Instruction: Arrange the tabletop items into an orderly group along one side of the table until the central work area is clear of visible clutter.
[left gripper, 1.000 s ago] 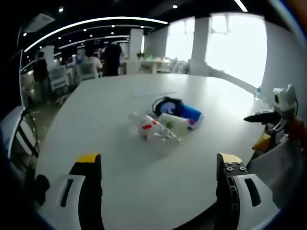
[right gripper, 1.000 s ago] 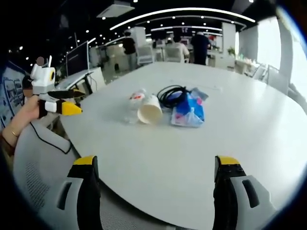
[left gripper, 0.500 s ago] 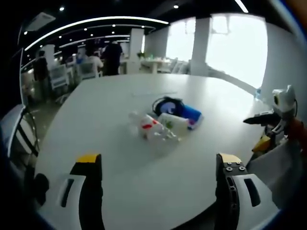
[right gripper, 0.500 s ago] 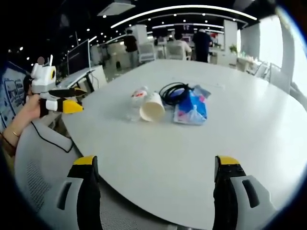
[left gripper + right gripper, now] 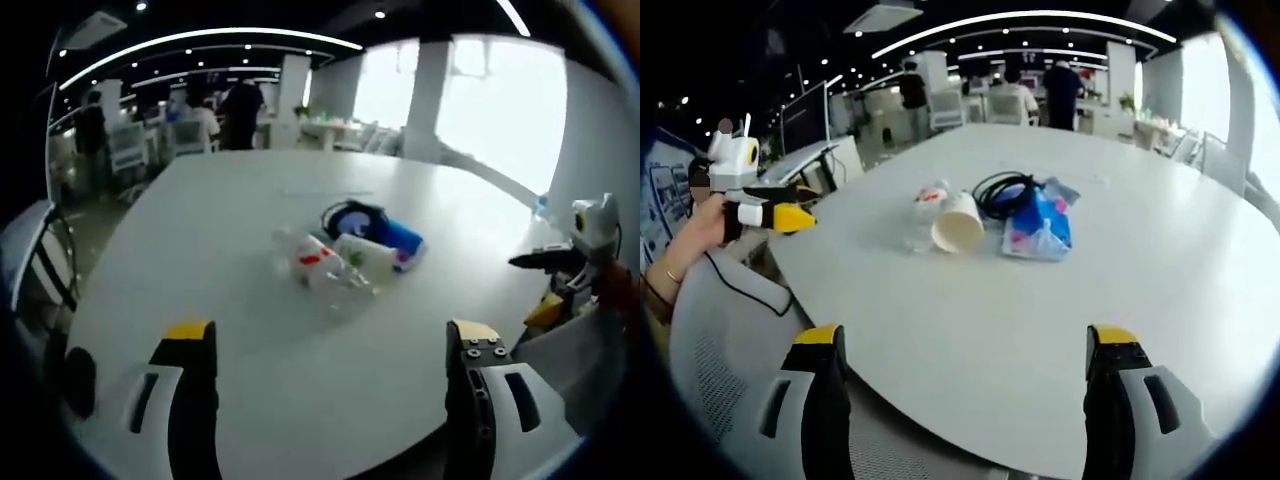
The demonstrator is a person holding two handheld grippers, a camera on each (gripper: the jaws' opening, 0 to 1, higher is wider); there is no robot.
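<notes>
On the white round table (image 5: 1140, 250) lies a small cluster: a paper cup (image 5: 956, 224) on its side, a clear plastic bottle with a red label (image 5: 926, 206), a coiled black cable (image 5: 1002, 192) and a blue packet (image 5: 1040, 228). The same cup (image 5: 362, 254), bottle (image 5: 312, 264), cable (image 5: 348, 215) and packet (image 5: 402, 240) show in the left gripper view. My left gripper (image 5: 325, 345) is open, well short of the cluster. My right gripper (image 5: 965, 345) is open too, near the table's edge. The left gripper (image 5: 765, 212) appears in a hand at the left of the right gripper view; the right gripper (image 5: 560, 275) at the right of the left gripper view.
A grey mesh chair (image 5: 730, 350) stands by the table's near edge in the right gripper view. Another chair (image 5: 35, 270) is at the left in the left gripper view. People, desks and chairs (image 5: 1010, 100) fill the far room. Bright windows (image 5: 500, 100) lie beyond the table.
Both views have shifted slightly with the hands. The items on the table lie as before, and both grippers stay open.
</notes>
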